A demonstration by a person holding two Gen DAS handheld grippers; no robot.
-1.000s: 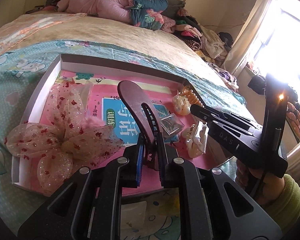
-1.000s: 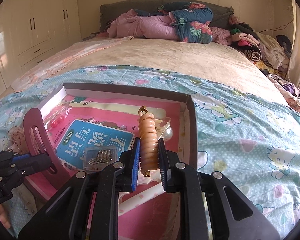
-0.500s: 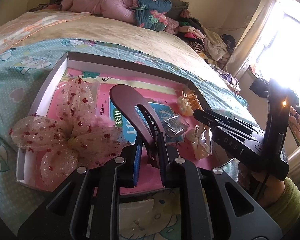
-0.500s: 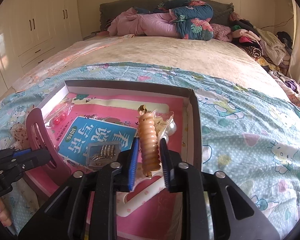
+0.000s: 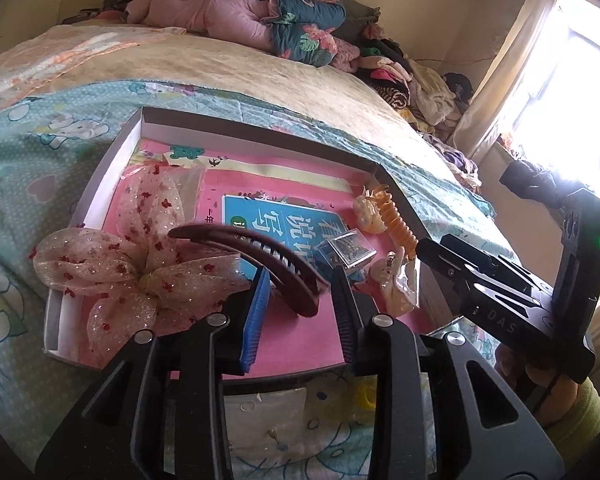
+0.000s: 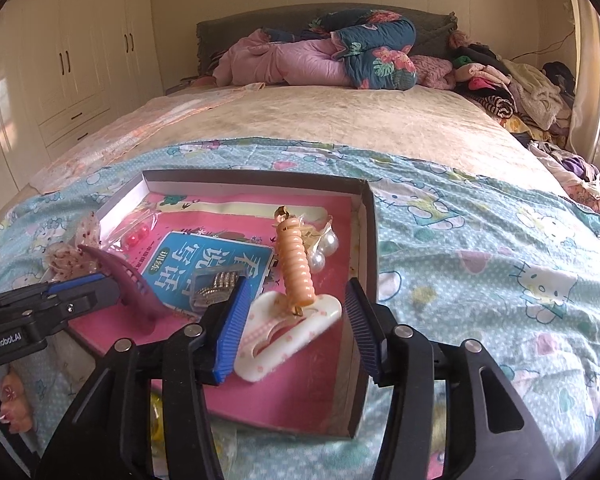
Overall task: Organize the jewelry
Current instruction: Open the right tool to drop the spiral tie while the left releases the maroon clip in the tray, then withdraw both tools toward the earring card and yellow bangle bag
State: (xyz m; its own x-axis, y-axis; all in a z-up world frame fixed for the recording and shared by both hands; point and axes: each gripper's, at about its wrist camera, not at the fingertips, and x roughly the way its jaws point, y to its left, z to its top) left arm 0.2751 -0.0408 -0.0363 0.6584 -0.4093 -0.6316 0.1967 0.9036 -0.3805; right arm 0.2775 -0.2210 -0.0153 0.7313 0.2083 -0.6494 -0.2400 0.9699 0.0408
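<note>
A shallow box [image 5: 260, 130] [image 6: 362, 240] with a pink lining lies on the bed. My left gripper [image 5: 300, 312] is open; the maroon hair clip [image 5: 256, 258] [image 6: 128, 284] lies loose between its jaws in the box. My right gripper [image 6: 292, 324] is open; the orange spiral hair clip [image 6: 296, 266] [image 5: 398, 224] rests in the box on a white and pink clip [image 6: 288, 332]. A sheer bow with red dots [image 5: 140, 264], a small clear case [image 5: 346, 250] [image 6: 216, 284] and pearl pieces [image 6: 324, 250] also lie in the box.
The box sits on a Hello Kitty sheet [image 6: 480, 260]. Bedding [image 6: 320, 56] and clothes [image 6: 512, 88] are piled at the head of the bed and along the right side. Wardrobes [image 6: 60, 72] stand at left. A window [image 5: 572, 92] is at right.
Both grippers have opened. The maroon clip dropped from upright in the left jaws to lying flat. The orange spiral clip was let go and rests in the box.
</note>
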